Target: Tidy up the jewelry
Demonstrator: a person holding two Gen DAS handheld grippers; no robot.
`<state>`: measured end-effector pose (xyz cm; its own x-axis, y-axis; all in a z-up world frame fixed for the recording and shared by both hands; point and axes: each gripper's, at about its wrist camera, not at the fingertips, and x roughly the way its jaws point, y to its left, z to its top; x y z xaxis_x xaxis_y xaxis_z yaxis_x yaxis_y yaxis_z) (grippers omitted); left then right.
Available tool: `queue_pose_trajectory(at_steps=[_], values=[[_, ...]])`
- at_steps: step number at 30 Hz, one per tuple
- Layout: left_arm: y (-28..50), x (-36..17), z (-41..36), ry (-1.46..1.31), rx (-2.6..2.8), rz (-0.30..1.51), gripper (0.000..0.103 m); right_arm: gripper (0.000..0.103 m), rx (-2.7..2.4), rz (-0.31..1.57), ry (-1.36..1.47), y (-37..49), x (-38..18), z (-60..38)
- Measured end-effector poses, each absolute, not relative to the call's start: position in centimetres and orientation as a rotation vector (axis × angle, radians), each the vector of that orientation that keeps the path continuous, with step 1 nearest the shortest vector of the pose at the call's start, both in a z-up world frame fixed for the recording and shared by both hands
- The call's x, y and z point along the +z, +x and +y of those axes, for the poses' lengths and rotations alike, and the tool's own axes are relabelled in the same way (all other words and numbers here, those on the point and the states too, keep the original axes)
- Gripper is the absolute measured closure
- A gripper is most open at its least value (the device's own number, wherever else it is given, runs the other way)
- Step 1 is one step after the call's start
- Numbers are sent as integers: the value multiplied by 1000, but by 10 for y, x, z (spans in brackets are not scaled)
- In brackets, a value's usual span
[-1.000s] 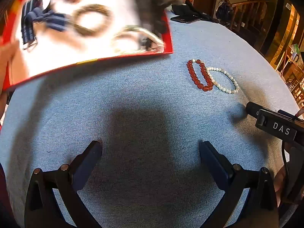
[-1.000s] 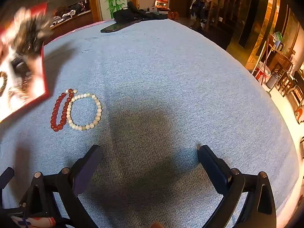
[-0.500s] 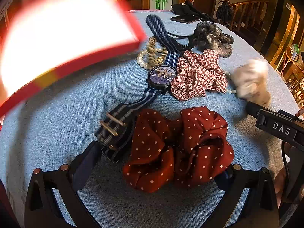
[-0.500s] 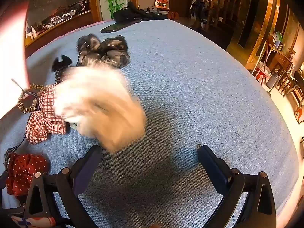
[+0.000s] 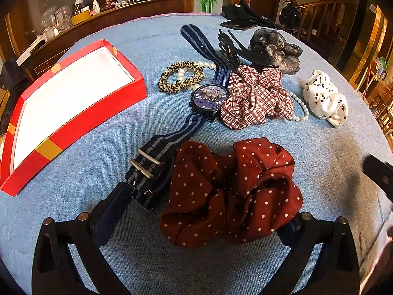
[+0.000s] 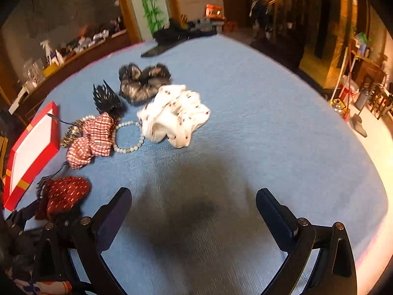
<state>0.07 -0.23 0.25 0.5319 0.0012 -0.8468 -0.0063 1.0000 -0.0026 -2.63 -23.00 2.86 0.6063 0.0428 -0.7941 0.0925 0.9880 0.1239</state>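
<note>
An empty red box [image 5: 61, 113] with a white inside lies at the left; it also shows in the right wrist view [image 6: 32, 152]. Spread on the blue cloth are a dark red dotted scrunchie [image 5: 231, 191], a striped-strap watch [image 5: 208, 98], a red plaid scrunchie [image 5: 255, 98], a leopard scrunchie [image 5: 179, 78], a pearl bracelet [image 6: 127, 137], a white dotted scrunchie [image 6: 174, 118], a grey-black scrunchie [image 6: 142, 81] and a black hair claw [image 6: 105, 98]. My left gripper [image 5: 203, 211] is open, its fingers either side of the red dotted scrunchie and strap end. My right gripper [image 6: 194, 204] is open over bare cloth.
A black phone and dark cloth [image 5: 243, 22] lie at the table's far edge. A wooden counter with bottles [image 5: 81, 5] stands behind. The table edge [image 6: 368, 196] curves away on the right. Part of the other gripper [image 5: 378, 174] shows at the right.
The red box was tipped over the table and its contents fell out onto the cloth. The box now rests empty at the left. The white scrunchie has settled. The right gripper view has shifted.
</note>
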Motion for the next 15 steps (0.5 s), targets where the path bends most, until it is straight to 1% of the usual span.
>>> queue_pose_trajectory(at_steps=[5,9,11,15], values=[[-6,2,-5,-6,19,1001,0,0,8,844,145,-64,51,-232],[-41,34,-3,20,13,832,0,0,21,779,141,-77,67,-232],[-63,60,0,47,35,731,0,0,30,754,160,-83,76,-231],[-91,97,10,39,40,626,0,0,65,717,183,-98,92,-226]])
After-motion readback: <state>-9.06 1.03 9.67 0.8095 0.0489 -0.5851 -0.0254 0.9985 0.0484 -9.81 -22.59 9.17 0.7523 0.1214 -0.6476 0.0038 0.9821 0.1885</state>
